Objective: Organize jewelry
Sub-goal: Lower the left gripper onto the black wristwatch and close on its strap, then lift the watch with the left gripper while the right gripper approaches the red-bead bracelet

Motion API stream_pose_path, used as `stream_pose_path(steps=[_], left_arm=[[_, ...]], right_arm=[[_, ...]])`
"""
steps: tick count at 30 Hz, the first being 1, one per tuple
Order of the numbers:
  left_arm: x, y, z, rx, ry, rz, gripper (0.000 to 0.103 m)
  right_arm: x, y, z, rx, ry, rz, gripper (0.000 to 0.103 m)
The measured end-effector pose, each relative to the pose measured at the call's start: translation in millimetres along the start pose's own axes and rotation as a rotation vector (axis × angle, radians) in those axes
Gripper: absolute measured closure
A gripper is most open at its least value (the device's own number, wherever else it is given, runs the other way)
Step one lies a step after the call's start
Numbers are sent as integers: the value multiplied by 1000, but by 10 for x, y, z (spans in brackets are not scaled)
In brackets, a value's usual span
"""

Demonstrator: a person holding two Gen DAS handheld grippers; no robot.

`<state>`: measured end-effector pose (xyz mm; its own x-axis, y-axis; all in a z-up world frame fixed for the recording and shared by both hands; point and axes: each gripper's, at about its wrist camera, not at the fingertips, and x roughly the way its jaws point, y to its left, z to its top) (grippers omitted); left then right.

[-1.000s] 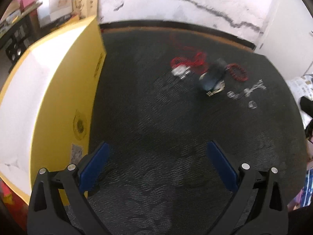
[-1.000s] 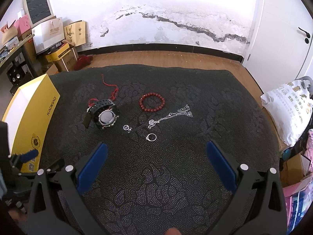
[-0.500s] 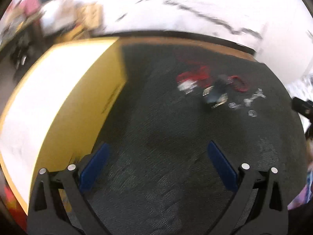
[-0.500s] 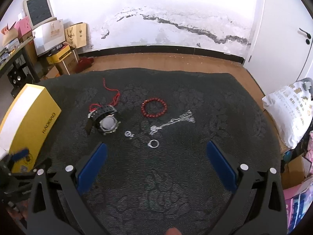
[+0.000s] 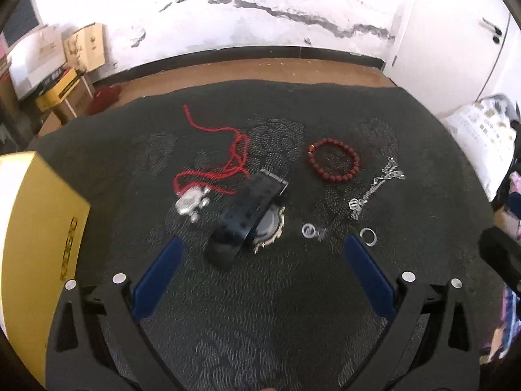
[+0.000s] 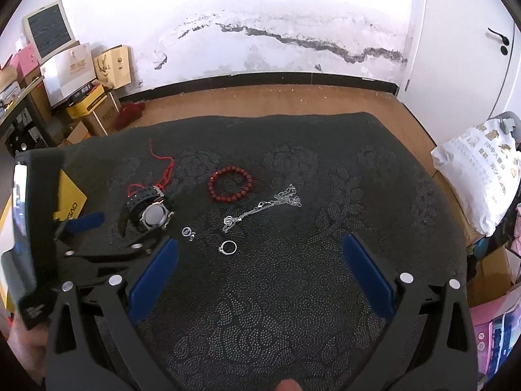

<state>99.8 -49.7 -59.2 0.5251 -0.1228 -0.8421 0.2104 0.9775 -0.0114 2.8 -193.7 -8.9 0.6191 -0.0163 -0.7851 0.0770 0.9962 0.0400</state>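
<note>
Jewelry lies on a dark patterned cloth (image 5: 260, 325). A black watch (image 5: 250, 218) sits just beyond my open left gripper (image 5: 260, 270), between the lines of its fingers. Left of the watch is a silver pendant (image 5: 192, 202) on a red cord (image 5: 228, 166). To its right lie a red bead bracelet (image 5: 333, 163), a silver chain (image 5: 374, 192), a ring (image 5: 368, 236) and a small silver piece (image 5: 309, 230). My right gripper (image 6: 260, 273) is open and holds nothing. The ring (image 6: 228, 247), chain (image 6: 260, 210), bracelet (image 6: 230, 184) and watch (image 6: 149, 211) lie ahead of it.
A yellow box (image 5: 32, 244) stands at the cloth's left edge. The left gripper's body (image 6: 32, 228) fills the left of the right wrist view. Beyond the cloth (image 6: 293, 309) are wooden floor, stacked cartons (image 6: 97, 97) at the back left and a white bag (image 6: 478, 176) on the right.
My left gripper has swung right, away from the yellow box, and now faces the jewelry with the watch close ahead. The right gripper has shifted slightly; both stay open.
</note>
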Motion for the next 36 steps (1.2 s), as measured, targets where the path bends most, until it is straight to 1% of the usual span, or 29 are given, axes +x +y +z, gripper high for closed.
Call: stream_pose_path(steps=[2, 3, 5, 9, 11, 13, 14, 15, 16, 18, 19, 20, 21, 24, 28, 30, 36], left_arm=[[111, -17, 28, 28, -5, 29, 5], [204, 17, 38, 21, 9, 34, 5], [347, 121, 61, -10, 37, 20, 5], [405, 233, 59, -43, 39, 22, 5], [338, 171, 40, -28, 15, -11, 5], [329, 56, 21, 15, 15, -16, 11], [342, -6, -2, 47, 20, -12, 16], [384, -54, -27, 74, 38, -5, 24], [423, -71, -44, 78, 51, 2, 29], [470, -29, -71, 53, 70, 14, 41], [481, 19, -65, 29, 75, 7, 43], [479, 51, -52, 17, 76, 6, 49], [480, 76, -26, 11, 73, 8, 51], [492, 75, 4, 21, 73, -3, 52], [478, 53, -9, 27, 45, -8, 55], [434, 62, -18, 28, 33, -30, 55], [325, 42, -64, 38, -4, -52, 55]], right_arm=[[24, -6, 15, 9, 4, 8, 5], [26, -8, 23, 12, 5, 9, 5], [49, -2, 35, 13, 8, 12, 5], [96, 14, 69, 20, 16, 16, 5], [117, 31, 78, 19, 19, 17, 5], [129, 42, 82, 17, 20, 17, 5], [128, 47, 80, 17, 18, 16, 5], [129, 55, 81, 16, 18, 15, 5], [134, 57, 73, 15, 19, 13, 5], [132, 46, 68, 17, 19, 10, 5], [128, 39, 68, 20, 18, 9, 5], [123, 28, 66, 23, 16, 6, 5], [121, 22, 68, 24, 15, 4, 5], [111, -9, 69, 31, 17, 3, 5], [81, -8, 57, 25, 9, 3, 5], [77, -18, 55, 26, 11, 5, 5], [76, -72, 82, 44, 12, 18, 5]])
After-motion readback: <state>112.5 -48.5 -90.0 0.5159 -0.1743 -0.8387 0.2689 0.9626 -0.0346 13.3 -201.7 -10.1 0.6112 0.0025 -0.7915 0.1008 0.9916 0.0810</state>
